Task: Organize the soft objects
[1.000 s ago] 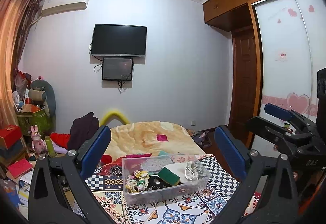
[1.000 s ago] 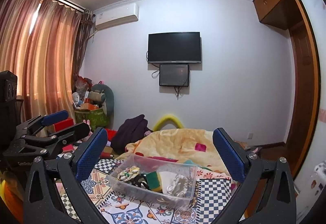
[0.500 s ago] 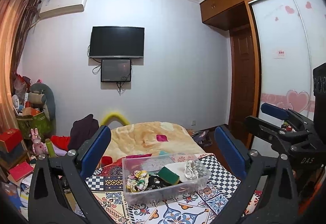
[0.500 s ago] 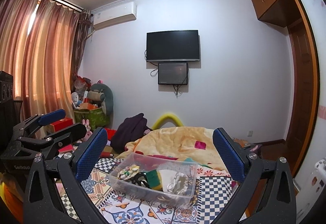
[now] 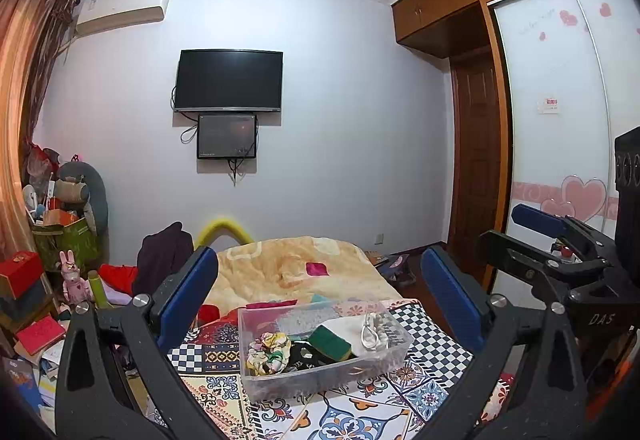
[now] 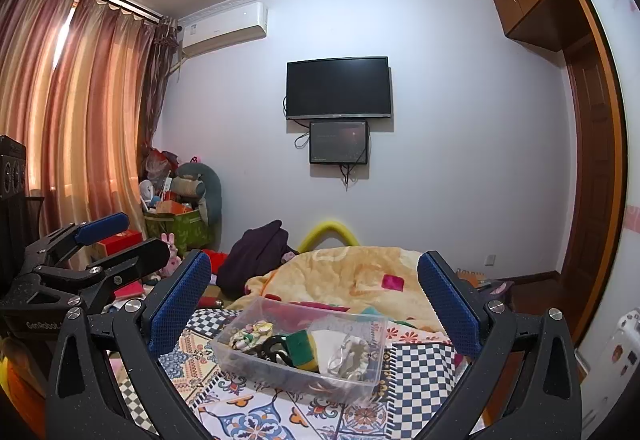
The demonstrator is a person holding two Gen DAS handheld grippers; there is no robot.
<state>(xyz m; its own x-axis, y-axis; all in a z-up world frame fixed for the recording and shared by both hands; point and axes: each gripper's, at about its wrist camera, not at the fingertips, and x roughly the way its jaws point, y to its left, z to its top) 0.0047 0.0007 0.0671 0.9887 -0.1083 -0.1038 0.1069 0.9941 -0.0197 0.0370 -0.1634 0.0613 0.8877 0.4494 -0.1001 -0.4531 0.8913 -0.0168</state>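
Soft objects sit gathered in a clear plastic bin [image 5: 324, 352] that rests on a patterned cloth [image 5: 352, 412] covering the worktop, ahead of and below both claws. Inside I make out a floral scrunchie [image 5: 267, 350] at the bin's left end, a green sponge [image 5: 330, 340] near the middle with dark items just beside it, a white cloth [image 5: 348, 326] behind the sponge, and a pale crumpled piece [image 6: 349, 354] at the right end. My left claw [image 5: 320, 300] is held above the bin with its blue pads wide apart and nothing between them. My right claw [image 6: 314, 300] stands likewise, pads spread and empty; each claw shows at the edge of the other's view, side by side and apart. I judge the sorting either near its end or not begun; the views do not settle which. Risks from here: the bin looks light and thin-walled, so a pad catching its rim on descent could tip or drag it across the cloth. The contents overlap, so closing on one item may lift a neighbour with it. The cloth itself may bunch if the bin is pushed. A bed [image 5: 296, 272] with a yellow blanket lies beyond the worktop; anything flicked from the bin could land there or fall out of view.
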